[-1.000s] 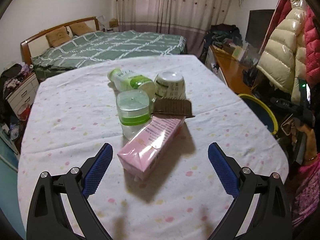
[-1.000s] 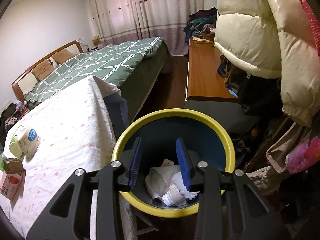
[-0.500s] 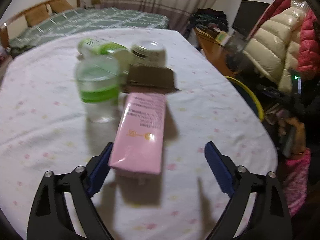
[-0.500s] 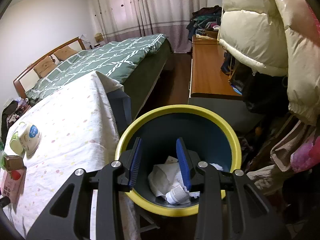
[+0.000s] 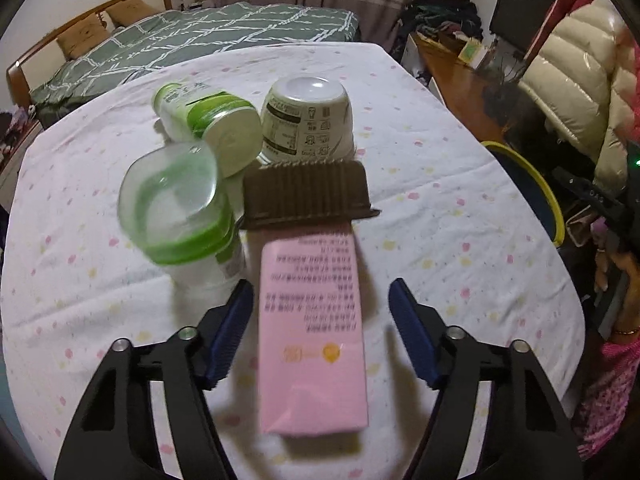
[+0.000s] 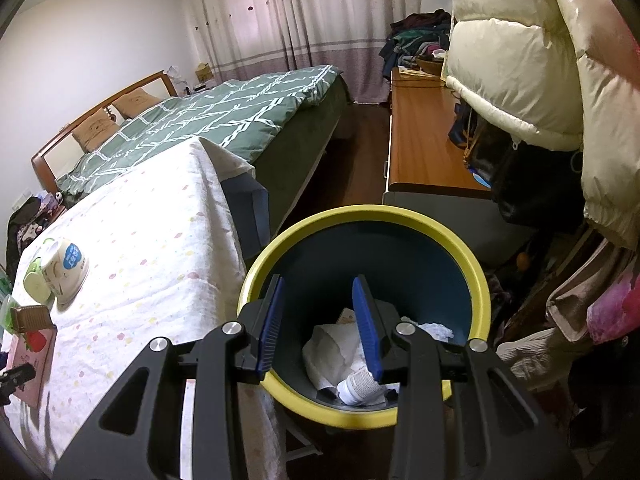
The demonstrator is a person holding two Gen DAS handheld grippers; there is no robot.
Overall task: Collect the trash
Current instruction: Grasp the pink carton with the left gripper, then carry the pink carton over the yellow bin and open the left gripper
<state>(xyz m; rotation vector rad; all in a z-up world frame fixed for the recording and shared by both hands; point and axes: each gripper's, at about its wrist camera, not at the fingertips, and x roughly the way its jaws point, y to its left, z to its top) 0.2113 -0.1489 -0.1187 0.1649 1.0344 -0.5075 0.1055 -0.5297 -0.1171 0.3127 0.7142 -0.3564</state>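
A pink carton (image 5: 312,332) lies on the table (image 5: 440,208) between the fingers of my left gripper (image 5: 320,296), which is open around its near half without touching it. Beyond it sit a brown ridged tray (image 5: 306,194), a clear cup with a green band (image 5: 180,216), a green-and-white bottle on its side (image 5: 208,120) and an upturned white cup (image 5: 308,116). My right gripper (image 6: 318,300) is open and empty above the yellow-rimmed bin (image 6: 472,264), which holds crumpled paper (image 6: 336,352) and a small tube (image 6: 360,384).
The bin also shows past the table's right edge in the left wrist view (image 5: 536,188). A bed (image 6: 224,120), a wooden desk (image 6: 424,144) and hanging puffer coats (image 6: 520,60) surround the spot. The pink carton also shows in the right wrist view (image 6: 30,356).
My left gripper has moved forward and turned so the pink carton now lies between its fingers, and the fingers have narrowed. My right gripper has stayed over the bin, drifting slightly.
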